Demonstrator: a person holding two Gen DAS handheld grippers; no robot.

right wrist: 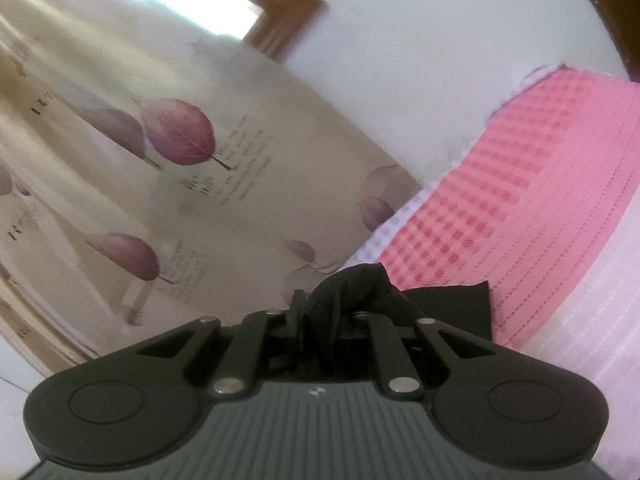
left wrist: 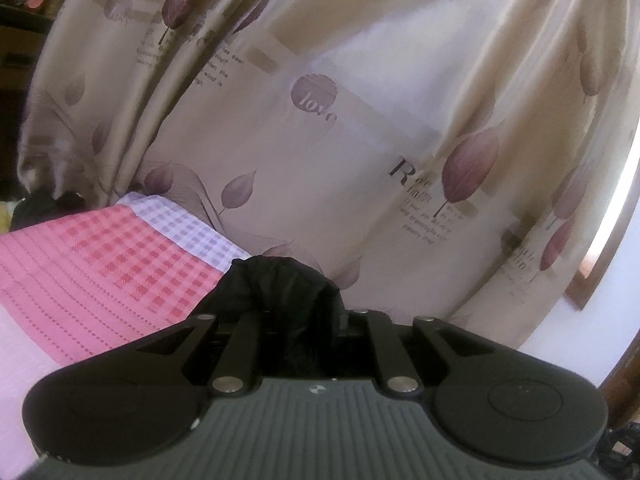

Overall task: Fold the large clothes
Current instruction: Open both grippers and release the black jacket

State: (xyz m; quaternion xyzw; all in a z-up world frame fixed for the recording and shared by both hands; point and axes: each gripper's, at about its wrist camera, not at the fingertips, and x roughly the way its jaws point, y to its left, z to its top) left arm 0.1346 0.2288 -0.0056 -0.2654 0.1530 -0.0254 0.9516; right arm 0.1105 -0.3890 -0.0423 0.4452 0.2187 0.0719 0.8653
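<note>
- Left wrist view: a bunched wad of black, soft cloth garment (left wrist: 280, 292) sits pinched in the left gripper (left wrist: 292, 320), whose jaws are drawn together on it; the fabric bulges up above the closed fingers.
- Right wrist view: the right gripper (right wrist: 320, 320) is likewise clamped on a gathered part of the black garment (right wrist: 352, 292), with a flat flap or corner of it sticking out to the side over the bedding.
- Both grips are raised off the bed; how the rest of the garment hangs below cannot be seen.
- Under and beside the grippers lies a pink and red checked bedsheet (left wrist: 120, 264), with a pale lilac checked strip along its far edge, by the curtain.
- Behind the bed's far edge hangs a beige satin curtain printed with purple leaves and lettering (left wrist: 360, 140); a wood-framed window (right wrist: 288, 20) and a white wall show in the right view.
- Judgement: the task looks early or mid-way. The garment is gripped at two points, seemingly lifted for spreading or carrying over; no finished fold shows, and laying it flat and folding remain.
</note>
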